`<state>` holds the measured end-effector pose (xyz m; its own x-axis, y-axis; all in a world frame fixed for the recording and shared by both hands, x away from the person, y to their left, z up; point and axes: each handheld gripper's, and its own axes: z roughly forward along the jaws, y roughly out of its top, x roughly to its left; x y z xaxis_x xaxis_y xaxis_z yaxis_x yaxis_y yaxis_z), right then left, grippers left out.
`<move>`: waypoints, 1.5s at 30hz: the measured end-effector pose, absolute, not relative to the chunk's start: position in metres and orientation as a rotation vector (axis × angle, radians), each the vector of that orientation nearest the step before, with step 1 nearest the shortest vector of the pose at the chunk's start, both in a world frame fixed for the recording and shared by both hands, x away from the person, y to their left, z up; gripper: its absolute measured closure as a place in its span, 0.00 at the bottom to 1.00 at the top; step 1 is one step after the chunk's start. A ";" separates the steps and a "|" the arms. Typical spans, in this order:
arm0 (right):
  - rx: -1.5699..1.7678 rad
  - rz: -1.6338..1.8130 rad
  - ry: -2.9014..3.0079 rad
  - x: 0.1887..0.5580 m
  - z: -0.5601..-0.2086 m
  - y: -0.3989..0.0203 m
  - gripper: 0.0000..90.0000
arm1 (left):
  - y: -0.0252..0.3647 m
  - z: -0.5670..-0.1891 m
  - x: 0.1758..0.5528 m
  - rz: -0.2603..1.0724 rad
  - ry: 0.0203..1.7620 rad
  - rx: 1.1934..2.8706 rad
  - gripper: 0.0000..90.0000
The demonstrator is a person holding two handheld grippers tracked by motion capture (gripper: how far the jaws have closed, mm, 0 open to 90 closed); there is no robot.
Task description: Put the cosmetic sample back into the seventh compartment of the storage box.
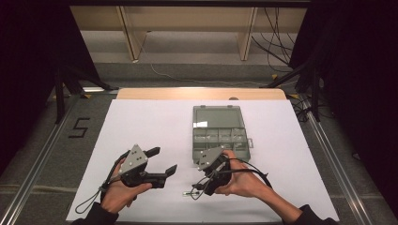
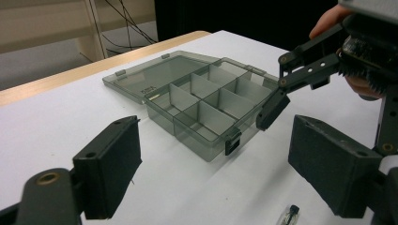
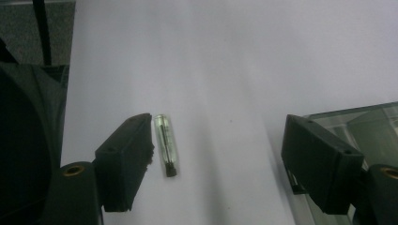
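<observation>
I am on the reach for the small clear tube, a slim glassy cylinder with a dark cap at one end, lying flat on the white paper-covered worktop just on my side of the open organiser box. My right hand-held gripper hangs over it with its jaws wide apart and nothing between the pads; the tube sits just beside the inner face of one jaw rather than centred. By my reckoning the next move calls for shifting sideways so the tube lies midway, lowering until the pads bracket it, then closing gently, since it is smooth, round and likely to roll or skid on the paper. The box is smoky translucent plastic, hard and glossy, with thin dividers forming several compartments, its lid laid flat behind and a small latch at the front. My left hand-held gripper is also spread open and empty, with matte black blocky pads.
</observation>
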<state>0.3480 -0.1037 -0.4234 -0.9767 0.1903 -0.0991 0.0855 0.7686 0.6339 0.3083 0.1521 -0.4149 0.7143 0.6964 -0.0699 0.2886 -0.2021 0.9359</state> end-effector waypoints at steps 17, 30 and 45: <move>0.117 0.886 2.916 0.338 -0.443 -0.086 0.34 | 0.154 -0.414 0.303 0.450 0.776 1.743 0.18; 0.086 0.796 2.992 0.336 -0.460 -0.076 0.54 | 0.152 -0.416 0.303 0.452 0.764 1.756 0.18; 0.029 0.735 3.018 0.338 -0.468 -0.070 0.84 | 0.152 -0.417 0.304 0.455 0.771 1.757 0.18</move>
<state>0.3382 -0.0702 -0.4685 -0.9992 0.0264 -0.0298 0.0098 0.8879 0.4600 0.3036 0.1517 -0.4168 0.7135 0.6967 -0.0745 0.2721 -0.1775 0.9457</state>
